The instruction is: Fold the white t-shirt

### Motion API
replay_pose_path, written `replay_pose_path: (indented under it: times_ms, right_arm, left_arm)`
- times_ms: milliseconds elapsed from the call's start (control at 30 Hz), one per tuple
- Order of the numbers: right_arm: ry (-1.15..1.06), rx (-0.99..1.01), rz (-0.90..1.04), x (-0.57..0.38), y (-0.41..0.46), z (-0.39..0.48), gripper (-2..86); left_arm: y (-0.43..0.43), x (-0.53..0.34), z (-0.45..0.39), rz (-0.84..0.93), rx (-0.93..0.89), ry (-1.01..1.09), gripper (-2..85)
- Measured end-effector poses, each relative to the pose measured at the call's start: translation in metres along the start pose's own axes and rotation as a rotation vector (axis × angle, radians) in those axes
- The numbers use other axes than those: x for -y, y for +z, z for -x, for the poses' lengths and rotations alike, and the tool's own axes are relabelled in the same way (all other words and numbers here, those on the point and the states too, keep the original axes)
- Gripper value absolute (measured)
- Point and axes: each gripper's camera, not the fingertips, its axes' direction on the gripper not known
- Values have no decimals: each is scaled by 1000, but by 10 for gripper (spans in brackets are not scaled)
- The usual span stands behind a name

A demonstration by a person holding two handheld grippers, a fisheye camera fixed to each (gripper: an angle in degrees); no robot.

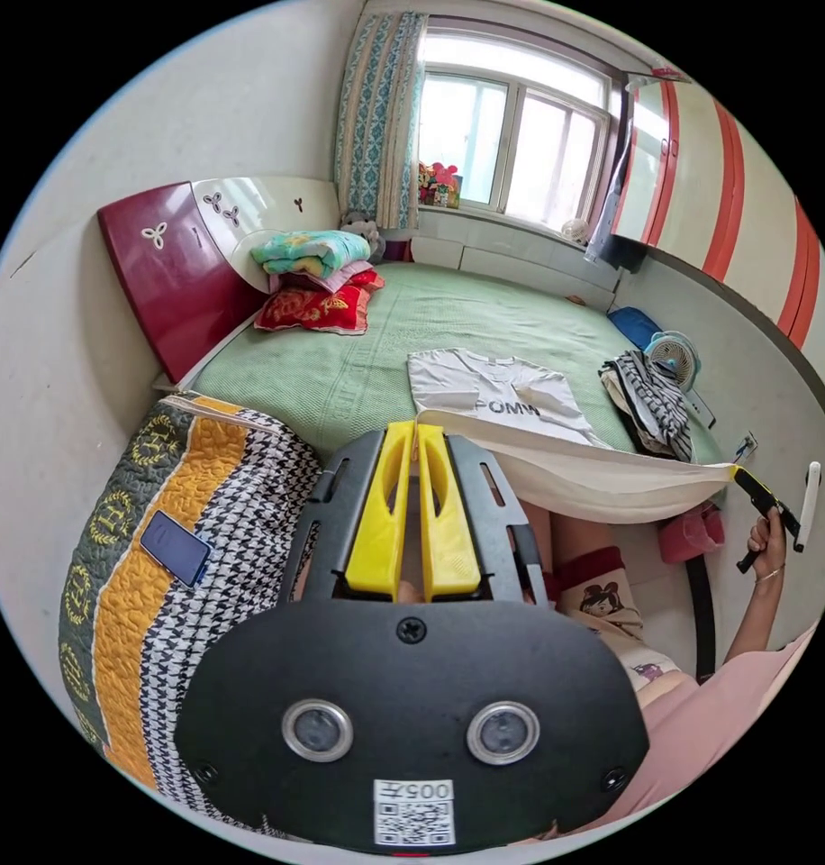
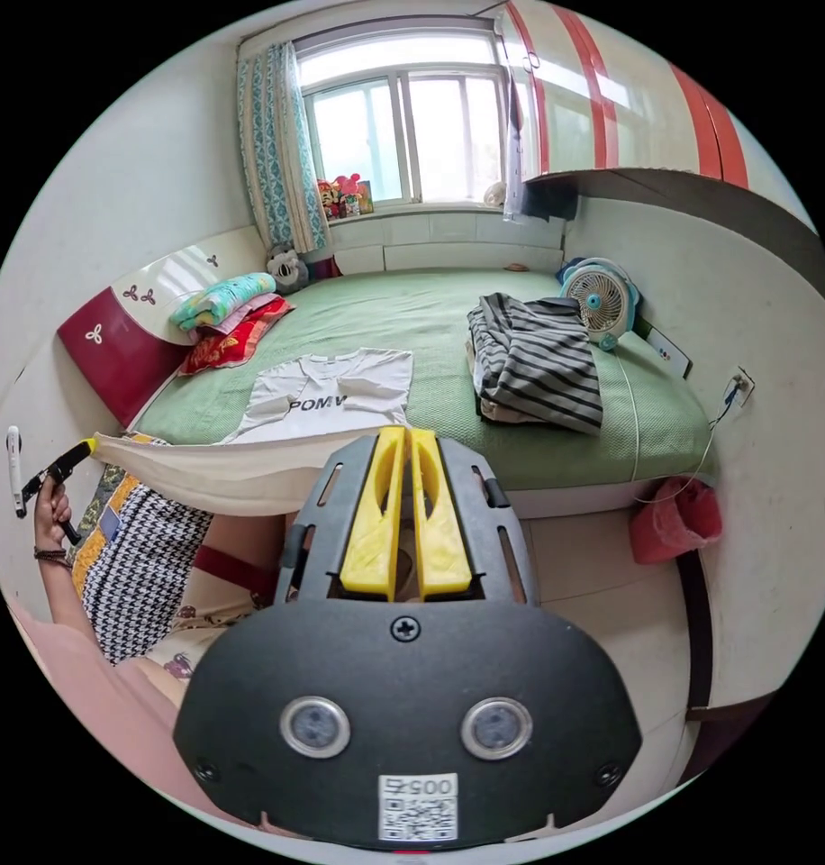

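both grippers, left (image 1: 418, 431) and right (image 2: 396, 434), are closed on the hem of the white t-shirt (image 1: 494, 394); the stretched hem could slip out if pulled unevenly.

We see both views lit brightly by daylight from the window (image 1: 512, 135), whose panes are blown out to near white. Shadows are soft. The fisheye bends walls sharply toward the black rim, and detail at the edges seems slightly smeared.
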Motion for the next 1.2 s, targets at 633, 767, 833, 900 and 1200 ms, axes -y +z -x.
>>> replay_pose_path:
  times_ms: [633, 767, 833, 900, 1200]
  right_arm:
    - [27, 5, 50, 64, 99, 1, -16]
    - [13, 22, 47, 96, 135, 4, -16]
    - [-3, 12, 47, 111, 152, 8, -16]
    - [-30, -9, 45, 126, 171, 14, -17]
    - [-115, -39, 82, 244, 323, 31, -16]
  left_arm:
    - [85, 80, -5, 69, 10, 47, 4]
    - [118, 115, -9, 84, 32, 66, 4]
    - [145, 139, -13, 88, 51, 88, 4]
    - [168, 159, -16, 97, 61, 105, 4]
    - [343, 289, -13, 222, 50, 135, 12]
